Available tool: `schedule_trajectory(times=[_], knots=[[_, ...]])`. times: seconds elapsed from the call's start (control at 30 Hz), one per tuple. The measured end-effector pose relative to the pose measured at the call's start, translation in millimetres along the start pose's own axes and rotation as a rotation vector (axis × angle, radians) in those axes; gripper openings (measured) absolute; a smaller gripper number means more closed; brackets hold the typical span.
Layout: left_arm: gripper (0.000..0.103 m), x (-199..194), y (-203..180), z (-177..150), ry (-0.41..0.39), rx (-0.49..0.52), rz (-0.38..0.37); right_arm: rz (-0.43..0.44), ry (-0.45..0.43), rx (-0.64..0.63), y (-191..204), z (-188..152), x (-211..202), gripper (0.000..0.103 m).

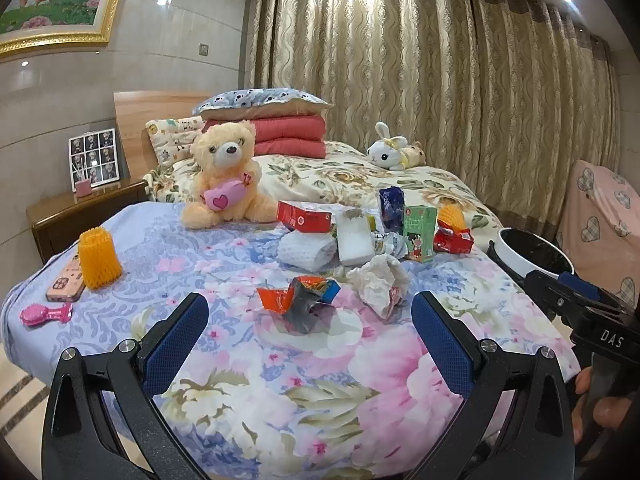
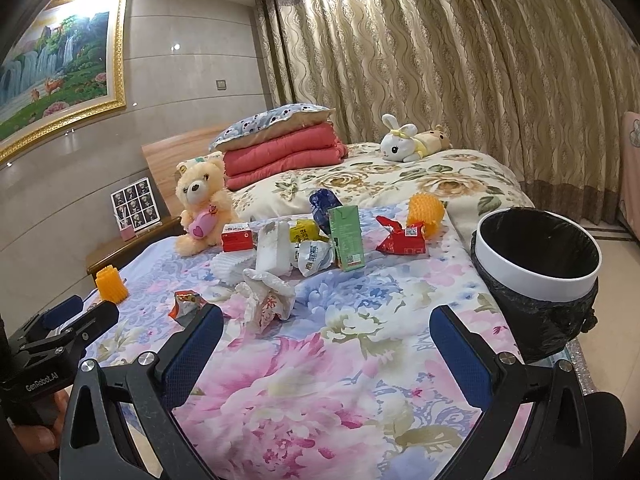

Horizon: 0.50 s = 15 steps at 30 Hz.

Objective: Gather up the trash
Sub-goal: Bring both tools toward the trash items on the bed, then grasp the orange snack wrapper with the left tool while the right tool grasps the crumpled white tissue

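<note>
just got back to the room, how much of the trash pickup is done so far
Done: nothing visibly; the bin shows only its black liner. In hand: nothing, since the left gripper and right gripper are both open and empty. Left: the crumpled orange wrapper, white tissue, green carton, red box and the other wrappers on the bed.

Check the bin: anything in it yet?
Looks empty. The right wrist view looks into the bin: only black liner shows inside, no trash, though the very bottom is dark. The green carton and other litter sit on the bed.
</note>
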State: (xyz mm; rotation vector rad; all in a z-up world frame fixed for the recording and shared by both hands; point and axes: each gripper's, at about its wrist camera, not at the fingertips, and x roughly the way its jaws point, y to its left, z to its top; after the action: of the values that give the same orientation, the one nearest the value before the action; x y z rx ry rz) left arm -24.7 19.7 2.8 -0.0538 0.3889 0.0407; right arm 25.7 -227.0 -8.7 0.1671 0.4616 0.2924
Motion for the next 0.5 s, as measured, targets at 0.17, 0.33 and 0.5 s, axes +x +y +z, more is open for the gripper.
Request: schedule_trajectory(times=[0.17,0.33,0.5], knots=[[0.103,5.5,5.3,-1.4,0.020,-0.009,0.000,0.021,0.016,0.002,0.4,-0.7,4.2,0.103],[0.103,19.1,13.1,-3.9,0.066,-0.021,0.004,0.046,0.061,0.014,1.3,-0.7,17.6,0.103],[0.103,41.5,24.9,-8.1,0.135,-0.041,0.014,0.077,0.147,0.052,-1.7,-0.8,41.5,0.103]])
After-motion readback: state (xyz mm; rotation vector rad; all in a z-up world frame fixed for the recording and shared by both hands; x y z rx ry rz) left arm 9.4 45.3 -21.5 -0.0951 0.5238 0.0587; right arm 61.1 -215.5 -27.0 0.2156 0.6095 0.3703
